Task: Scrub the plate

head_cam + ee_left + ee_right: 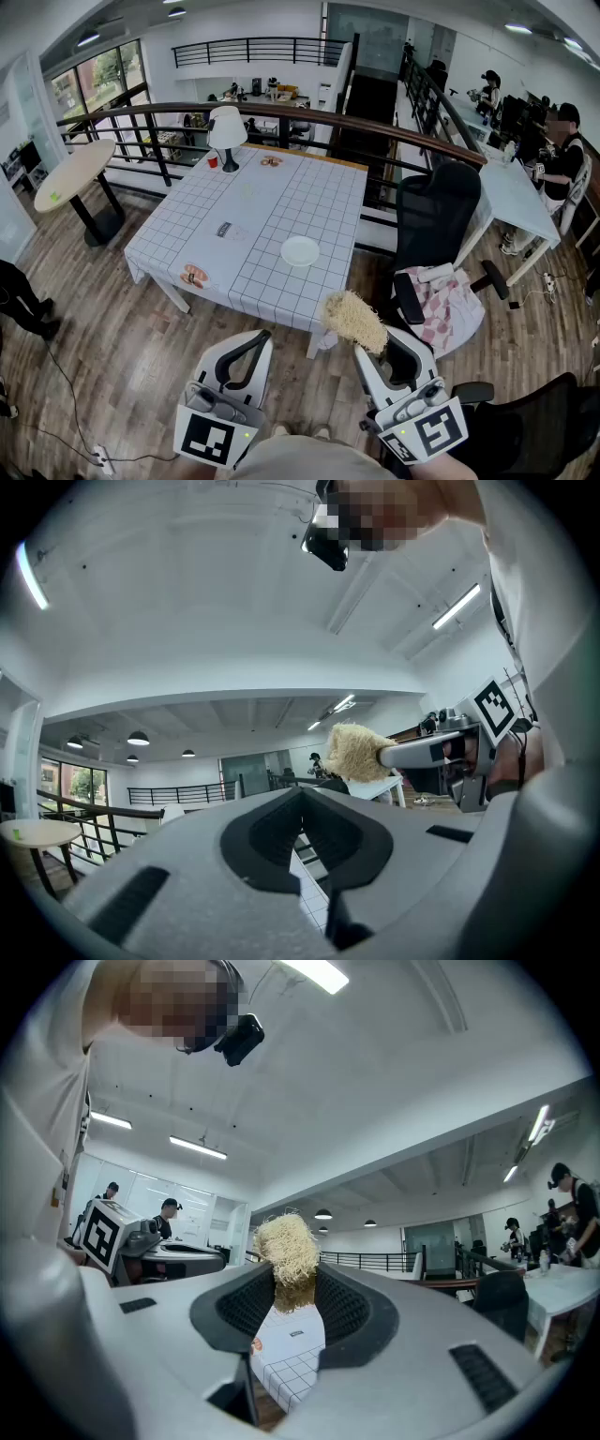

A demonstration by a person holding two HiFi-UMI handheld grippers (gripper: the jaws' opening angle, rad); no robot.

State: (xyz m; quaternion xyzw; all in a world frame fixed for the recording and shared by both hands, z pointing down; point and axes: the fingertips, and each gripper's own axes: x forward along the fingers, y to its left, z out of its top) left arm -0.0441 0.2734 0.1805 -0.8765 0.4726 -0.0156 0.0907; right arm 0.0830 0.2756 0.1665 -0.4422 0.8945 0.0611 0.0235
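The white plate lies on the checked tablecloth, toward the table's near right side and well ahead of both grippers. My right gripper is shut on a pale, stringy scrubber, held up in the air short of the table's near edge. In the right gripper view the scrubber sticks up from between the jaws of that gripper. My left gripper hangs beside it at the lower left, shut on nothing. The left gripper view shows its own jaw tips pressed together and the scrubber off to the right.
On the table stand a white lamp, a red cup and a few small items. A black office chair draped with a checked cloth sits right of the table. A round side table and a railing lie beyond.
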